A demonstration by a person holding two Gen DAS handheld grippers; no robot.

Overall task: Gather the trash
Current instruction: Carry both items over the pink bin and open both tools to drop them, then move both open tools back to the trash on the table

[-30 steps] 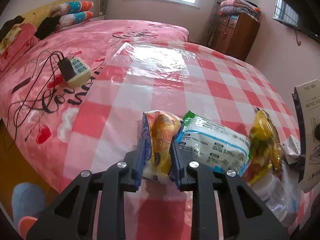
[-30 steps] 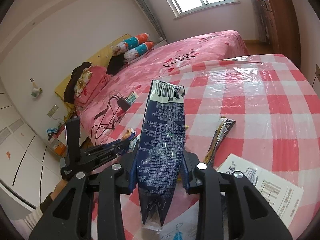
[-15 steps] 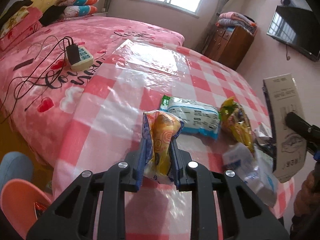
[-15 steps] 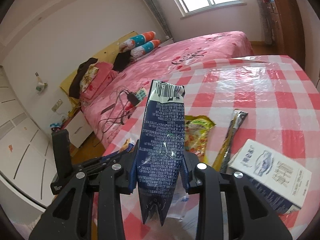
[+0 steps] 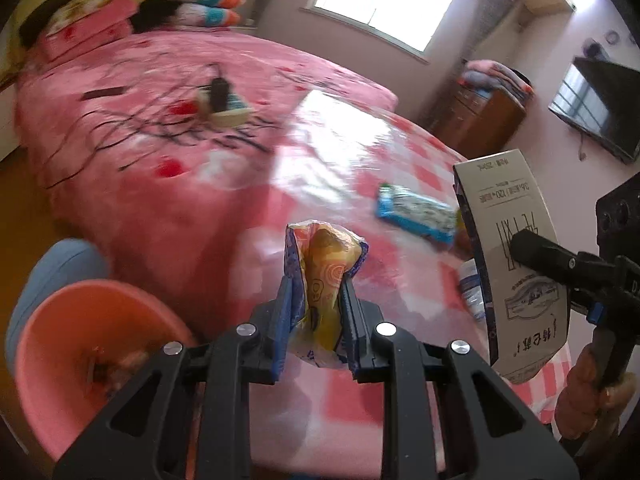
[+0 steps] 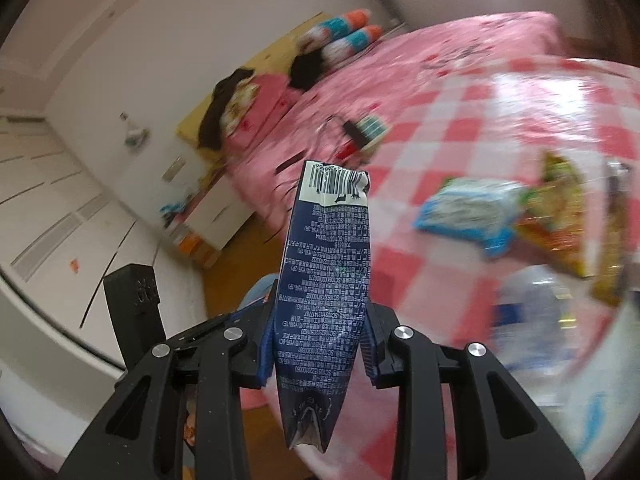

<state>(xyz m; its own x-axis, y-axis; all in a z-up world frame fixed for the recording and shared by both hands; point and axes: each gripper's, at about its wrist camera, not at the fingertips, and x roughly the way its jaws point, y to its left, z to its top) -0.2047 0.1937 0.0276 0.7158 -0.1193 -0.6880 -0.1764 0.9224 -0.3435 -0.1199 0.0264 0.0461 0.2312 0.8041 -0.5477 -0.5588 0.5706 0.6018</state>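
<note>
Left gripper (image 5: 316, 300) pinched tight on a yellow snack wrapper (image 5: 324, 276); right gripper (image 6: 320, 344) clamps a flattened dark-blue carton (image 6: 324, 292), fingers narrow.

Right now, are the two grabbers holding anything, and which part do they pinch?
Yes. The left gripper pinches a yellow snack wrapper around its lower half. The right gripper clamps a flattened dark blue carton by its lower sides.

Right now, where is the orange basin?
In the left wrist view the orange basin sits at the lower left, on the floor beside the round table, just left of and below the left gripper that clamps a yellow snack wrapper.
</note>
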